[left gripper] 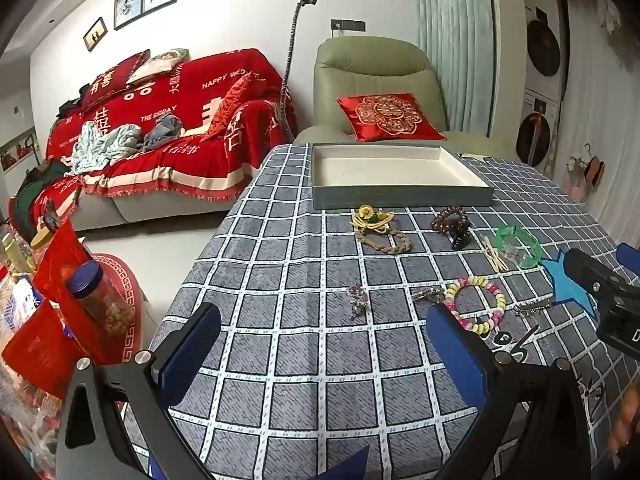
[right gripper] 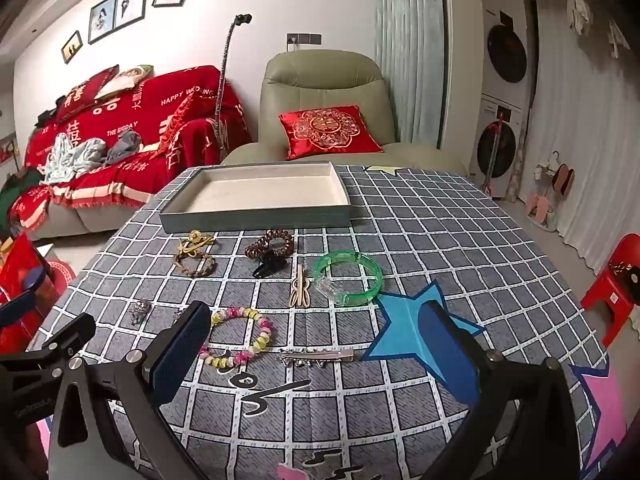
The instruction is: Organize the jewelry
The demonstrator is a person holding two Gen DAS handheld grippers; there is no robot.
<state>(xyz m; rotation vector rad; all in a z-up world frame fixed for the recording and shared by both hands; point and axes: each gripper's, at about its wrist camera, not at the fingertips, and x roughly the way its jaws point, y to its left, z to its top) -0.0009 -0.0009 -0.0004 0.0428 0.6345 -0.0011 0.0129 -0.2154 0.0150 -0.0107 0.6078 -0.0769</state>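
Jewelry lay loose on the desk's grey-and-white checked cloth (right gripper: 420, 216), all outside the shallow grey tray with cream lining (right gripper: 256, 216) at the far side. Near the tray: braided tan rope bracelet with gold flower charm (right gripper: 194, 258), brown coiled hair tie (right gripper: 270, 242) touching a black claw clip (right gripper: 266, 268). Mid row: translucent green bangle (right gripper: 348, 278), cream hair clip (right gripper: 299, 291) just beside it. Nearest row: pink-yellow-white beaded bracelet (right gripper: 240, 338), silver toothed barrette (right gripper: 316, 356), small silver ornament (left gripper: 356, 298). Left tool (left gripper: 320, 360) was fully open, holding nothing, over bare cloth. Right tool (right gripper: 316, 356) was fully open too, empty, its left finger beside the beaded bracelet.
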